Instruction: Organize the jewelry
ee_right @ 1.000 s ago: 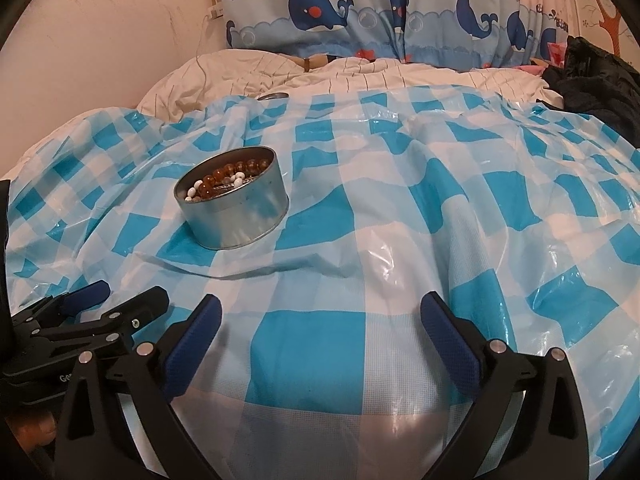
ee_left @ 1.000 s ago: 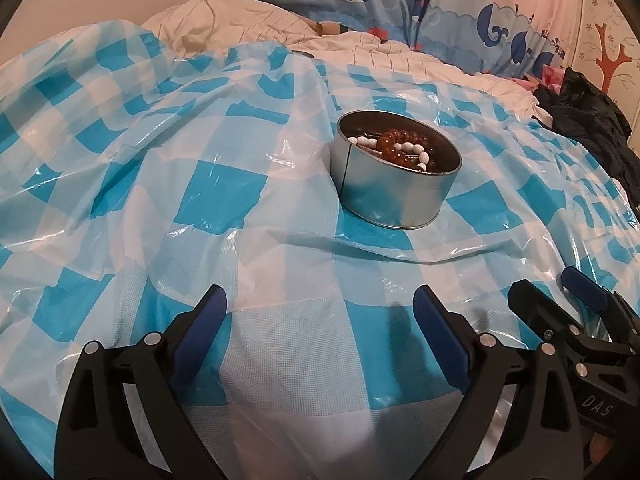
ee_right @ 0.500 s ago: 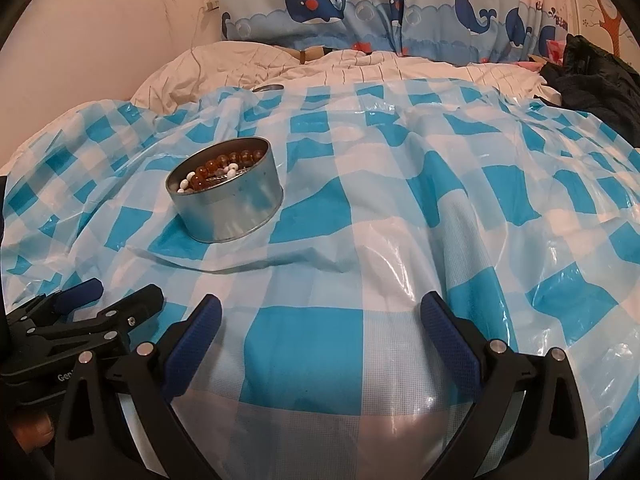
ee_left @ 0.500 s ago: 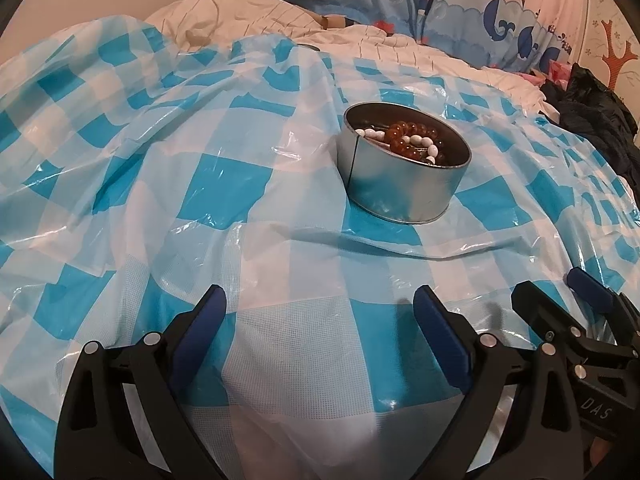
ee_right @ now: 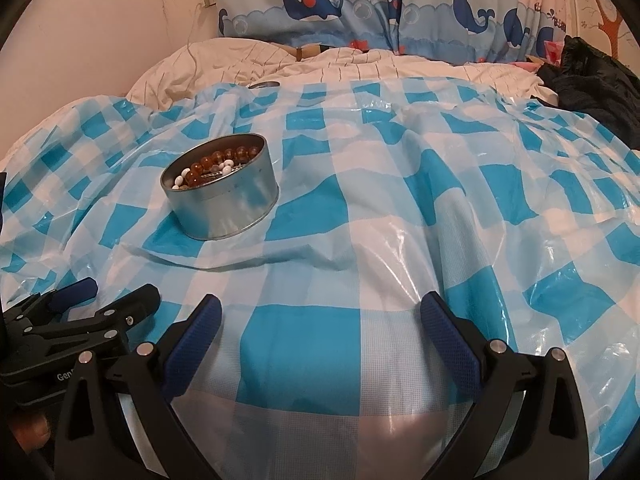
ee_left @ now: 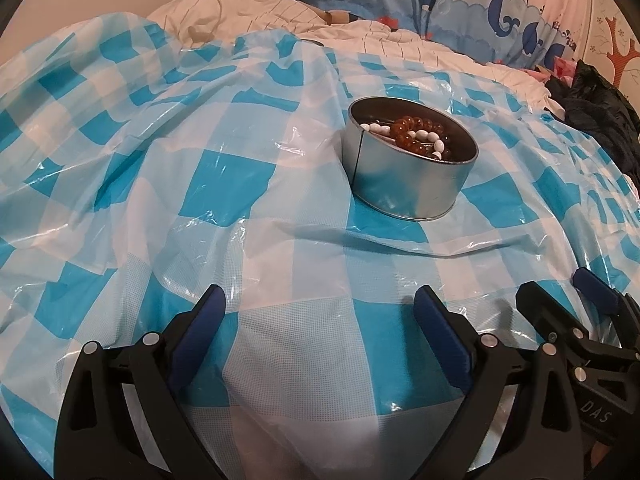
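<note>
A round silver tin (ee_left: pixel 408 180) (ee_right: pixel 224 204) stands upright on the blue-and-white checked plastic sheet (ee_left: pixel 224 184) (ee_right: pixel 400 184). Inside it lie an amber bead bracelet (ee_left: pixel 416 130) (ee_right: pixel 216 160) and a white bead bracelet (ee_left: pixel 424 138) (ee_right: pixel 182 178). My left gripper (ee_left: pixel 320 328) is open and empty, low over the sheet, well short of the tin. My right gripper (ee_right: pixel 320 328) is also open and empty, to the right of and nearer than the tin. Each gripper shows at the edge of the other's view, the left gripper (ee_right: pixel 80 308) at left and the right gripper (ee_left: pixel 568 304) at right.
Rumpled white bedding (ee_right: pixel 280 64) lies behind the sheet, below a whale-print curtain (ee_right: pixel 360 4). A heap of dark clothes (ee_right: pixel 596 84) (ee_left: pixel 600 120) sits at the far right. A small metal lid (ee_right: pixel 264 85) rests at the sheet's far edge. A cable (ee_right: pixel 196 40) hangs on the wall.
Both grippers have drawn back and tilted slightly, so the tin sits a little higher and farther in the views. Both stay open; the tin and beads have not moved.
</note>
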